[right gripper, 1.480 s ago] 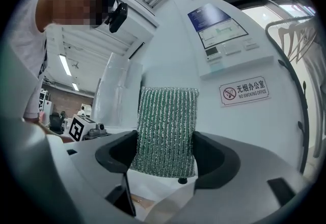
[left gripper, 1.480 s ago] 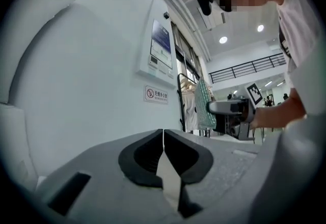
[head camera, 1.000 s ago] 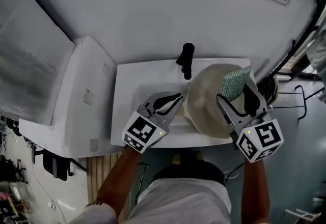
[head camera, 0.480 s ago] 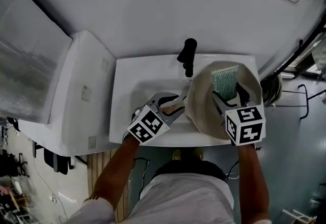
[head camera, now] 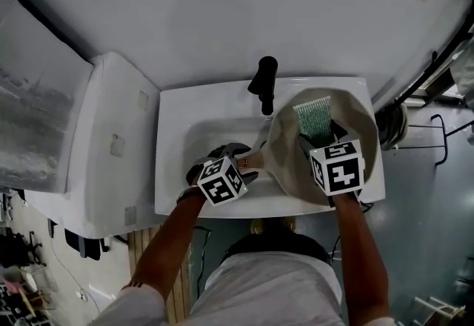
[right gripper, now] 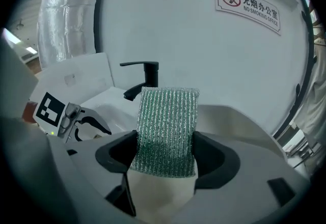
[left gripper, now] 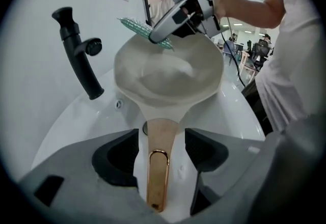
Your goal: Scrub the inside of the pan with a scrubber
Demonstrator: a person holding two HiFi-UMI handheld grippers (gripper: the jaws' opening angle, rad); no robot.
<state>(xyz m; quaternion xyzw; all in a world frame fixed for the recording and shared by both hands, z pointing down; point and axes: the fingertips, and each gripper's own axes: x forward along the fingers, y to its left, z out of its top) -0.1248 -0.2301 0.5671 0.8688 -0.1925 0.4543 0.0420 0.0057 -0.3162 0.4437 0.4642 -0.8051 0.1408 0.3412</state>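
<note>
Left gripper (left gripper: 160, 150) hangs low over the sink (head camera: 174, 117) with its jaws spread wide, having just been opening; the pan's handle (left gripper: 158, 177) lies between them, and neither pad touches it. Right gripper (right gripper: 165, 152) is clamped on the green scrubber (right gripper: 165, 126), which stands up over the inside of the pan (left gripper: 168, 75); the pan sits at the sink's right side, just beside the black tap (head camera: 264, 84), its handle pointing into the basin.
</note>
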